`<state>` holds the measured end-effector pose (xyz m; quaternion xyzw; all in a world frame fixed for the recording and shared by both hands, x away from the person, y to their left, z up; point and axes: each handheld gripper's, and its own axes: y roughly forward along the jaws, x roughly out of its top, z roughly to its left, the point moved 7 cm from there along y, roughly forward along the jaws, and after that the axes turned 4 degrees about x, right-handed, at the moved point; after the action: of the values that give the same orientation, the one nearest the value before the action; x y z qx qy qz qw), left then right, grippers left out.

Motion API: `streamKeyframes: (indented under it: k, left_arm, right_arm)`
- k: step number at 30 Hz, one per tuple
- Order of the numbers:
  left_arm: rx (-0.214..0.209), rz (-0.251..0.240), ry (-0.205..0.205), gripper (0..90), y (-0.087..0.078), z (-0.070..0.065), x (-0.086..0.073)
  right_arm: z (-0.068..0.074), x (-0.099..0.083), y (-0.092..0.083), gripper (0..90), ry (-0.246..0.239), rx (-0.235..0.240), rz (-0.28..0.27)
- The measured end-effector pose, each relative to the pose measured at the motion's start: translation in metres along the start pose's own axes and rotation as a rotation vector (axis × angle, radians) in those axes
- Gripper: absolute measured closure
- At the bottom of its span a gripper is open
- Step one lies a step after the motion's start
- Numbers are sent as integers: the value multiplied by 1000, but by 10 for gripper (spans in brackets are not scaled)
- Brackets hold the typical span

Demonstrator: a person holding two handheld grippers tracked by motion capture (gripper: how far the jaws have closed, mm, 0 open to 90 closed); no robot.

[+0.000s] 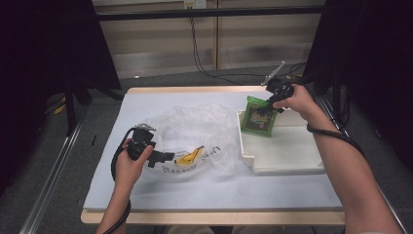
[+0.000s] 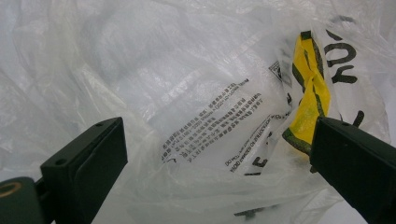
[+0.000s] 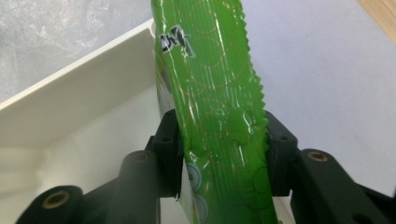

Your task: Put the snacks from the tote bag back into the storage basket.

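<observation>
Snack packet (image 3: 212, 93) — green — between right gripper (image 3: 219, 154) jaws over tray (image 1: 292, 146).

green packet (image 1: 259, 118), white tray (image 1: 292, 151), clear bag (image 1: 195, 131) with black print.

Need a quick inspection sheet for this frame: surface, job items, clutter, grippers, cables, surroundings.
Surface: table covered by a pale sheet, wooden edge showing.
Job's things: green packet upright at the white tray's far left corner; clear plastic bag crumpled mid-table, printed text and a yellow-black item showing at it.
Clutter: nothing seen.
Grippers: right gripper has the green packet between its jaws, pads at its sides; left gripper jaws open, set against the bag.
Cables: one trails from each gripper; more hang behind the table.
Surroundings: dark curtains both sides, pale wall panels behind.
</observation>
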<state>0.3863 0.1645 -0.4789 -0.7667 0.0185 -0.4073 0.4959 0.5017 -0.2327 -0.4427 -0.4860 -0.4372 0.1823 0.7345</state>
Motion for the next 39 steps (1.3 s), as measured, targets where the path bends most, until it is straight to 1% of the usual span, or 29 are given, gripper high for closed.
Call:
streamKeyframes:
  k: [2,3,5,8,11,14,17,18,19,20,22,25,26,27,29,30,33,34,36,37,38,39]
  left_arm:
    - [2,-4,-7,40,0,0,0]
    - [0,3,2,39,0,0,0]
    - [0,-2,-2,39,0,0,0]
    - [-1,0,5,39,-1,0,1]
    - [-3,-1,10,39,-1,0,1]
    - [-14,7,17,39,-1,-2,2]
    - [-15,0,13,39,0,-3,3]
    - [-19,-1,15,39,-1,-3,3]
    - [-13,-13,4,39,-1,-4,4]
    - [-16,-6,17,39,-2,-3,4]
    - [-26,-7,10,39,-3,-4,4]
    - [-26,-13,15,39,-2,-5,5]
    - [-19,-10,25,39,-2,-4,6]
    - [-25,-14,18,39,-2,-5,6]
    - [-26,-20,15,39,-2,-7,7]
    - [-26,-13,28,39,-3,-6,7]
    - [-28,-15,18,39,0,-8,7]
    - [-30,-10,24,39,0,-8,7]
    - [-31,-13,21,39,0,-9,10]
    - [-30,-14,35,39,-1,-10,11]
    - [-32,-16,38,39,-1,-11,11]
    - [-34,-22,29,39,0,-12,12]
  right_arm:
    - [0,1,-1,511,17,-8,-4]
    - [-1,1,-1,497,15,-15,-7]
    - [-1,3,-2,444,23,-18,-12]
    - [0,4,-5,408,22,-19,-9]
    - [1,7,-10,363,34,-29,-14]
    - [3,10,-17,334,41,-35,-22]
    - [5,11,-24,301,53,-40,-25]
    - [6,11,-26,300,50,-37,-26]
    - [7,11,-27,294,56,-39,-27]
    - [8,11,-29,284,62,-41,-28]
    - [9,10,-32,279,71,-44,-29]
    - [10,10,-39,266,71,-44,-34]
    - [11,10,-41,267,72,-44,-41]
    - [12,9,-44,266,84,-42,-46]
    - [13,8,-46,265,83,-41,-49]
    - [14,7,-47,264,84,-41,-46]
    - [16,4,-50,263,87,-42,-42]
    - [17,2,-51,263,88,-41,-42]
    - [19,0,-53,261,87,-41,-44]
    - [20,-2,-54,261,87,-39,-47]
    - [21,-3,-55,261,89,-39,-43]
    - [22,-5,-57,260,87,-42,-41]
